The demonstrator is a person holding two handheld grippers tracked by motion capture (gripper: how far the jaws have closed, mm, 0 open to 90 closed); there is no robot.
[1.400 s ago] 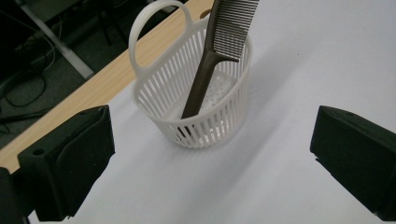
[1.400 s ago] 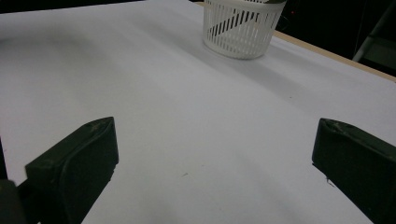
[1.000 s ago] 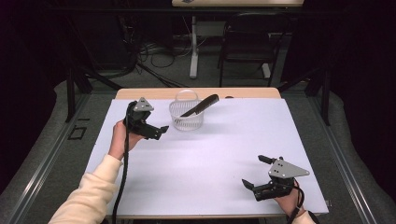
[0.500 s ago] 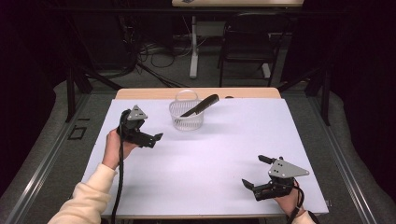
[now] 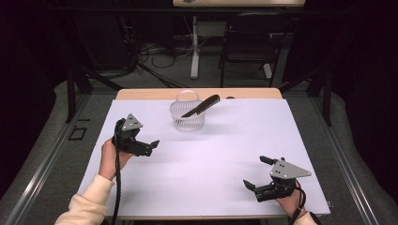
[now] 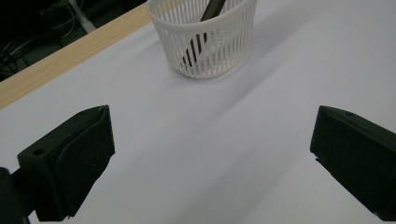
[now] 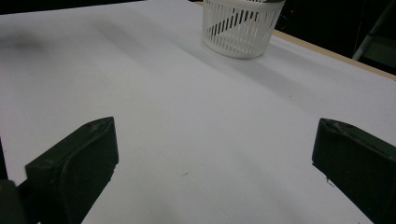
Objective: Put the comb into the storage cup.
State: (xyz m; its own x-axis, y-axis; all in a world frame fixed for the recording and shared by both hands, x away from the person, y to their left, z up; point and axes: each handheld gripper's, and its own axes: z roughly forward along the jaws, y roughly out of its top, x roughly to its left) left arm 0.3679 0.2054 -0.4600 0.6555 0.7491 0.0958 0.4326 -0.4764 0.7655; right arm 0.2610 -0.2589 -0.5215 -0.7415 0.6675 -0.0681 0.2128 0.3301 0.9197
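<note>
A white slatted basket point(image 5: 187, 118) stands near the far edge of the table, with a dark, long-handled utensil point(image 5: 202, 105) leaning out of it to the right. My left gripper point(image 5: 151, 146) is held above the left part of the table, jaws wide apart and empty, a short way in front and left of the basket. In the left gripper view the basket point(image 6: 205, 44) and the utensil point(image 6: 212, 8) lie ahead of the open left gripper point(image 6: 212, 144). My right gripper point(image 5: 255, 172) rests open near the front right corner. The right gripper view has the basket point(image 7: 238, 30) far ahead of the open right gripper point(image 7: 215, 154).
A white sheet point(image 5: 220, 150) covers the table, with a strip of wood point(image 5: 150, 93) bare along the far edge. Behind the table are a chair point(image 5: 246, 42), a table leg and cables on the floor. A metal rail point(image 5: 42, 159) runs along the left side.
My left gripper has drawn back from beside the basket, moving left and toward the person. The right gripper has stayed where it was.
</note>
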